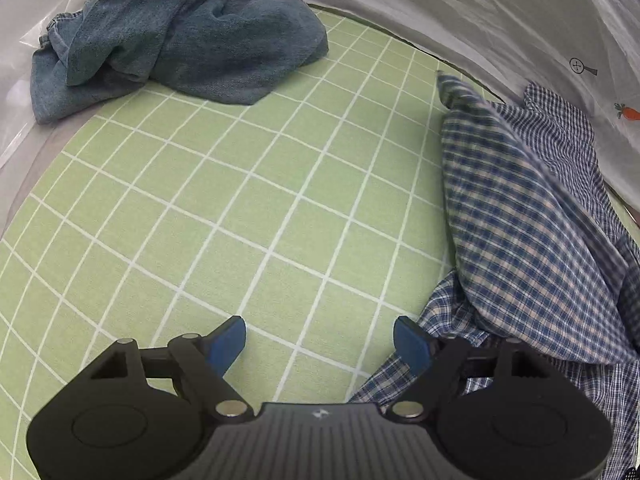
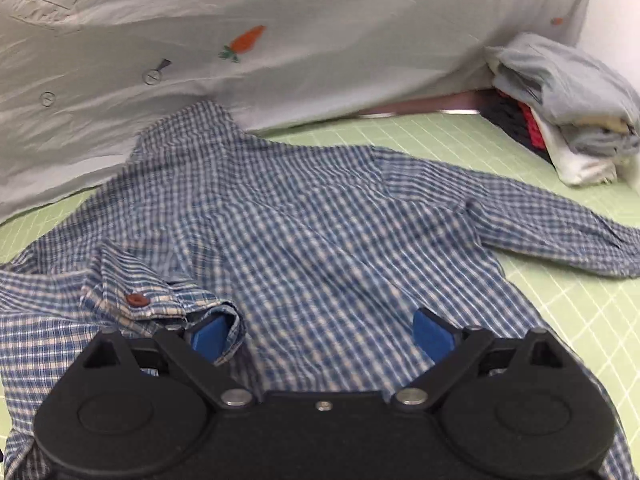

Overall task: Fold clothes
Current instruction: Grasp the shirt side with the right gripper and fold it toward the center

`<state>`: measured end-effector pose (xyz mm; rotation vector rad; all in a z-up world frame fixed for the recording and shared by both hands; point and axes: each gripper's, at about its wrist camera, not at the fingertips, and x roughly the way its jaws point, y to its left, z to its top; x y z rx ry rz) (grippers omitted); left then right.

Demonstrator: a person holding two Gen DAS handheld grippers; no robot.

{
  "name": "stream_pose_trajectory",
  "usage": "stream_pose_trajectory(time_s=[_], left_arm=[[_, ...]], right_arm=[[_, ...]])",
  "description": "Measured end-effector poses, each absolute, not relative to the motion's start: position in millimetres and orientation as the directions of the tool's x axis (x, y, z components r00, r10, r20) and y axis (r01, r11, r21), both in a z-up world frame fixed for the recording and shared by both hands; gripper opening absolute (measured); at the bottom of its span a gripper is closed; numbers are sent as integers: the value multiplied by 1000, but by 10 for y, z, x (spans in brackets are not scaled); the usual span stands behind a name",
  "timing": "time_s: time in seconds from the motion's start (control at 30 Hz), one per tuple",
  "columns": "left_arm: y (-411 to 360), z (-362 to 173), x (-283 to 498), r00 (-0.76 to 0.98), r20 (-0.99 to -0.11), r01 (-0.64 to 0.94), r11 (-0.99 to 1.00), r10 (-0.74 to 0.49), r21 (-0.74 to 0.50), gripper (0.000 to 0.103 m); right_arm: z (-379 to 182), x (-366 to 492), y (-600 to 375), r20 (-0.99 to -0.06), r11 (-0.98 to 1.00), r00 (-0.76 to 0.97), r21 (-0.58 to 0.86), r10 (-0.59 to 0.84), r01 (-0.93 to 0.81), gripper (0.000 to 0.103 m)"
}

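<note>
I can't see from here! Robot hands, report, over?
Both grippers open, empty. Checked shirt spread, unfolded. Denim heap aside.

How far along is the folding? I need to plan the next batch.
Done: a folded stack sits at the mat's corner. In hand: the plaid shirt lies spread, unfolded; both left gripper and right gripper are open. Left: crumpled denim garment.

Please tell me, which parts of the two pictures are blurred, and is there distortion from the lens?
Left wrist view: the blue checked cotton shirt is smeared at its raised fold, while the green mat's white grid stays sharp but bends strongly, with dark corners. Right wrist view: softer overall, the shirt's check and the white carrot-print cloth slightly blurred.
</note>
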<state>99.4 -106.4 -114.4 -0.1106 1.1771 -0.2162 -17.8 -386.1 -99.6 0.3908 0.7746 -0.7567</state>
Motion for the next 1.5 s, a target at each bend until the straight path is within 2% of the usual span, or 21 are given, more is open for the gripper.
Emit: stream_pose_trajectory(time_s=[0.2,0.37,0.47,0.7,0.9,0.97,1.03,1.1,1.2,1.23,1.27,1.3,1.4,1.43,1.5], left_arm=[[-1101,-1112,989,370,-902,108,975,-222,-195,82],[-1047,-1094,995,378,-903,84,979,-206,-188,85],[-1021,-1099,1008,376,-906,66,981,-196,-184,85],[-1012,-1055,1020,386,-905,55,983,-180,-173,85],[-1086,-1064,1008,374,-911,69,985,-175,-161,85],[-1128,-1049,1004,375,-910,82,984,-175,-156,85],[-1157,-1032,1008,375,-910,92,984,-177,-153,85],[-1191,-1014,1011,376,-910,97,984,-175,-149,85],[-1222,-986,1019,381,-909,94,985,-171,-145,85],[-1228,-980,1024,383,-909,89,986,-167,-144,85],[-1232,-978,1028,385,-908,84,986,-164,-143,85],[-1237,-975,1032,387,-908,79,987,-161,-142,85],[-1250,-968,1045,394,-906,64,988,-152,-138,85],[-1254,-966,1049,396,-906,59,989,-149,-137,85],[-1263,-961,1057,400,-905,49,990,-143,-134,85]], right_arm=[[-1004,-543,-4199,-780,539,445,168,-439,826,96],[-844,-709,-4547,-743,427,453,247,-493,870,96],[-849,-831,-4784,-751,336,426,284,-505,898,96],[-939,-1200,-5080,-783,197,314,245,-537,949,96],[-953,-1105,-5041,-772,335,424,288,-473,897,95],[-984,-950,-4991,-774,410,458,281,-438,868,89],[-1028,-795,-4971,-777,470,465,250,-425,847,88],[-1080,-672,-5012,-784,498,458,224,-419,838,88],[-1161,-582,-5164,-792,498,486,273,-369,823,86],[-1170,-562,-5204,-788,500,503,295,-354,814,73],[-1143,-535,-5215,-778,515,521,304,-351,802,51],[-1115,-509,-5225,-768,530,538,312,-348,789,44],[-948,-438,-5259,-720,581,593,324,-360,746,13],[-851,-417,-5271,-695,602,614,322,-374,731,8],[-656,-376,-5295,-642,642,655,314,-398,699,7]])
